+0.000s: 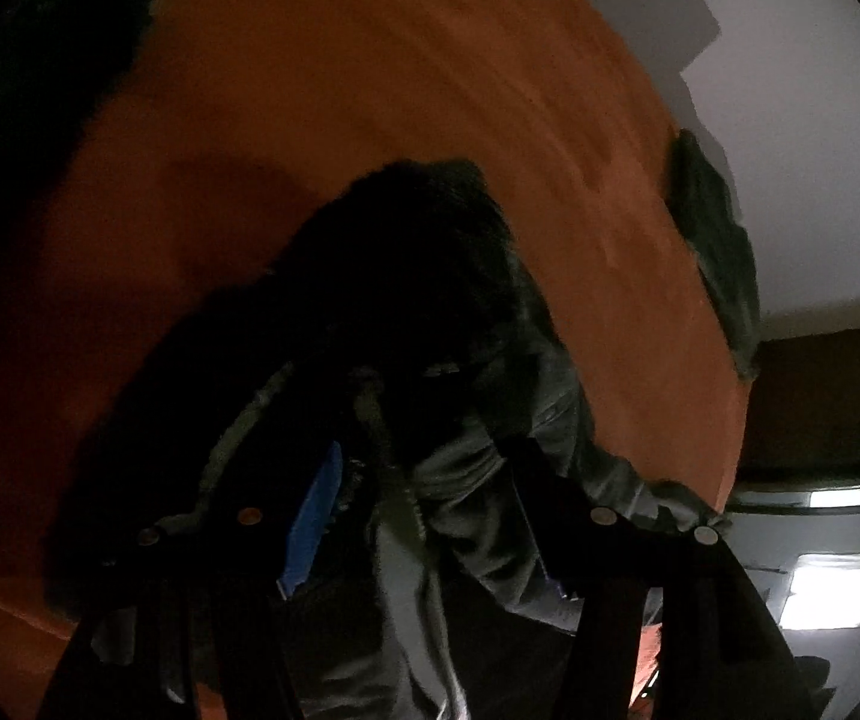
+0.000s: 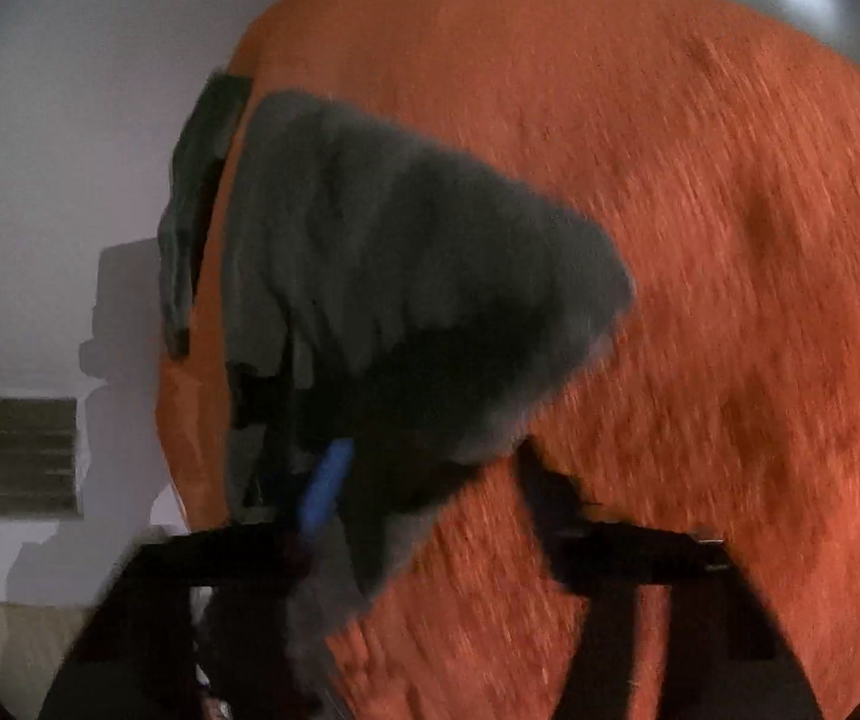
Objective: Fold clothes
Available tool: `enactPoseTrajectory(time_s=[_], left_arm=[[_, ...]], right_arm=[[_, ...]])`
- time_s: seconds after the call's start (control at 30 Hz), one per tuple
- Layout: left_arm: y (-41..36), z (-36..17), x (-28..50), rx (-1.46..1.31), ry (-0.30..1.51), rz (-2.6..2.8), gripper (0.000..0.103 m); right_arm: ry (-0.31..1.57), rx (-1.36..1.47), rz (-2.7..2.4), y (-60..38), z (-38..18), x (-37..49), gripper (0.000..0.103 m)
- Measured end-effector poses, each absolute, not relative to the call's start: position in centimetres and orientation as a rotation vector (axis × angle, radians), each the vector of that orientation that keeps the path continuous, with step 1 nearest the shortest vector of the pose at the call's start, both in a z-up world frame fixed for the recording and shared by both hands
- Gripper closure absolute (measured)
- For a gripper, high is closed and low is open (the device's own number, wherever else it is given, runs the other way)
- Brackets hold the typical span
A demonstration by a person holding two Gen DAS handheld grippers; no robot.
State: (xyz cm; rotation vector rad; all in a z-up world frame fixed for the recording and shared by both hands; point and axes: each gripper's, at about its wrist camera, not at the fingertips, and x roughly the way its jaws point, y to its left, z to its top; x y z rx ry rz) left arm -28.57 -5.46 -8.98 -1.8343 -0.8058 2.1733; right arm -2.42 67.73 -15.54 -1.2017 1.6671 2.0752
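A dark grey garment (image 1: 430, 300) hangs bunched over an orange blanket (image 1: 369, 60). My left gripper (image 1: 423, 480) is shut on a thick fold of it, and cloth fills the gap beside the blue pad (image 1: 309, 516). In the right wrist view the same grey garment (image 2: 405, 252) spreads out like a fan above the orange blanket (image 2: 700, 240). My right gripper (image 2: 430, 480) is shut on its lower corner, next to the blue pad (image 2: 324, 486). This view is blurred by motion.
Another dark green garment (image 2: 195, 192) lies draped over the blanket's edge, seen also as the green garment (image 1: 712, 252). A dark heap (image 1: 39, 60) sits at the far left. Beyond the edge are a pale wall and floor, a slatted grille (image 2: 9, 456) and glossy floor (image 1: 820, 588).
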Motion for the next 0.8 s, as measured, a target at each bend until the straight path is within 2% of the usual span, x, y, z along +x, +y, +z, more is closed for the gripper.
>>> enactPoseTrajectory(time_s=[0.03, 0.2, 0.33, 0.37, 0.4, 0.43, 0.47, 0.5, 0.53, 0.6, 0.7, 0.8], left_arm=[[-4.4, -9.1, -29.3, -1.868, -0.772, 2.167, 0.089], [-1.0, -4.5, -34.1, -1.808, -0.753, 2.247, 0.09], [0.8, -0.6, -40.7, -1.819, -0.839, 2.342, 0.09], [0.8, -0.1, -42.0, -1.846, -0.939, 2.332, 0.09], [0.6, 0.3, -43.1, -1.872, -1.057, 2.307, 0.089], [0.5, 0.7, -44.1, -1.896, -1.175, 2.279, 0.082], [0.3, 1.1, -44.5, -1.902, -1.278, 2.238, 0.062], [0.3, 1.3, -44.5, -1.907, -1.362, 2.186, 0.052], [0.3, 1.4, -44.4, -1.911, -1.44, 2.13, 0.045], [0.3, 1.0, -43.4, -1.919, -1.504, 2.053, 0.045], [-1.0, 1.5, -43.2, -1.857, -1.519, 2.076, 0.043], [-3.5, 1.8, -43.4, -1.827, -1.629, 2.066, 0.039]], right_arm=[[1.653, -1.202, 2.087, 67.9, -14.5, -3.3, 0.089], [1.581, -1.201, 2.147, 68.9, -9.2, -7.7, 0.092], [1.591, -1.062, 2.199, 70.3, -3.2, -14.4, 0.093], [1.593, -1.027, 2.211, 70.7, -1.7, -16.0, 0.092], [1.595, -0.992, 2.223, 71.0, -0.1, -17.7, 0.086], [1.596, -0.957, 2.234, 71.4, 1.4, -19.3, 0.066], [1.597, -0.922, 2.245, 71.7, 2.9, -21.0, 0.051], [1.578, -0.877, 2.256, 71.2, 4.2, -21.1, 0.028], [1.568, -0.842, 2.294, 70.8, 5.0, -20.8, 0.026], [1.506, -0.83, 2.434, 69.0, 6.0, -20.4, 0.026], [1.479, -0.999, 2.444, 66.3, 3.0, -18.8, 0.026], [1.447, -1.169, 2.447, 63.6, 0.0, -17.2, 0.026]])
